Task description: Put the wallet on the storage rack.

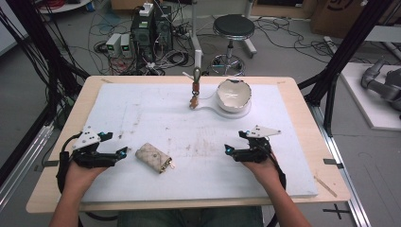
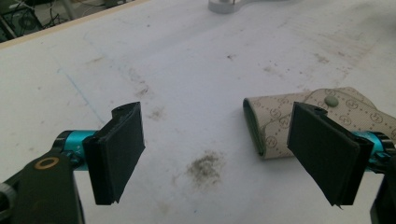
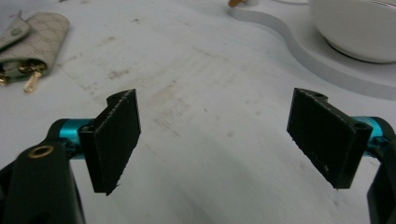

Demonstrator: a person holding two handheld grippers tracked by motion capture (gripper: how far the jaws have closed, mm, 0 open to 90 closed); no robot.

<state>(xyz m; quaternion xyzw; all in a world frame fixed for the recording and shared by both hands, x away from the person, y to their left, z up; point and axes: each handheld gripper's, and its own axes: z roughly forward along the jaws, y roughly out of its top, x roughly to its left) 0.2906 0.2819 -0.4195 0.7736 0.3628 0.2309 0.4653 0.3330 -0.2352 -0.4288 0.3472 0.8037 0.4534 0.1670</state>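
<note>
We are holding our left claw (image 1: 124, 152) wide open and empty just beside the beige patterned fabric key pouch (image 1: 153, 157), which is lying on the white bench (image 1: 156, 113). Our right claw (image 1: 228, 150) is gaping empty, well apart. Closing too early, we are risking nudging the pouch away.

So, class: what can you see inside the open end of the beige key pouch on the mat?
Gold-coloured metal pieces poke out of the key pouch at its open end, lying on the white mat. Whatever sits deeper inside is covered by the patterned flap.
</note>
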